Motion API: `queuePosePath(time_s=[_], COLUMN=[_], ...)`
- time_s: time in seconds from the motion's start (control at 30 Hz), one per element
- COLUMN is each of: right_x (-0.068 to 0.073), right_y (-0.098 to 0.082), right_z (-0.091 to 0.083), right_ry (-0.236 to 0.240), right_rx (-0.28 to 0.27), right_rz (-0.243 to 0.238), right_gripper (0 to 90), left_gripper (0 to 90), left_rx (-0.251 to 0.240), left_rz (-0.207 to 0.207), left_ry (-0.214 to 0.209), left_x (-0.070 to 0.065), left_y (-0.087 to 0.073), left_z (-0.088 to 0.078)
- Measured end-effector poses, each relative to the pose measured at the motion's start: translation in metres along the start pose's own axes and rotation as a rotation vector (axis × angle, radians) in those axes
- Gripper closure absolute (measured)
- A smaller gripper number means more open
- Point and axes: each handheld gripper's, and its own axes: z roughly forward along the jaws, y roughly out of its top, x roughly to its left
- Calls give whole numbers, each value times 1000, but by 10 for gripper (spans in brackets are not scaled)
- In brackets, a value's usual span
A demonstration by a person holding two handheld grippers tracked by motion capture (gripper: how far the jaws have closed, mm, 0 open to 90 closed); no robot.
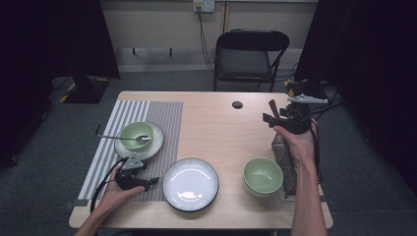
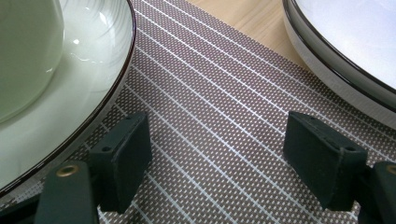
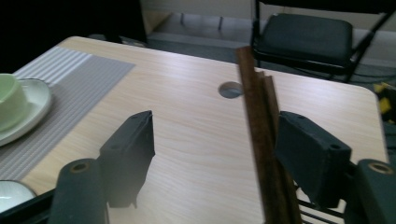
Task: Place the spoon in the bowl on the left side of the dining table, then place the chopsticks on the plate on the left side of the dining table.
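high view looks forward and down over the whole worktop [image 1: 211, 128]; left gripper view sits close above the striped mat [image 2: 219, 116]; right gripper view faces across the worktop toward the chair [image 3: 303, 32], which the high view shares.

A pale green bowl [image 1: 136, 133] is seen on a white, dark-rimmed plate [image 1: 155, 146] at centre left. The placemat [image 1: 147, 114] is striped grey and white. At lower centre, a white plate [image 1: 191, 184] is edged in black. Brown chopsticks [image 3: 261, 121] are shown against the light wood table [image 1: 211, 128].
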Motion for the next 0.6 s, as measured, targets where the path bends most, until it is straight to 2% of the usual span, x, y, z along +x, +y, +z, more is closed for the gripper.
queuePosePath(time_s=[0.03,0.3,0.43,0.6], right_x=[0,-5,-9,-11], right_y=[0,1,0,-1], right_z=[-1,5,6,5], right_ry=[12,-13,-11,-19], right_rx=[-4,0,4,6], right_rz=[0,8,18,22], right_gripper=[291,411,535,642], left_gripper=[229,229,229,229], left_rx=[0,0,-1,-1], left_rz=[0,0,-4,-4], left_ry=[0,0,0,0], left_x=[0,0,0,0], left_y=[0,0,0,0], left_z=[0,0,0,0])
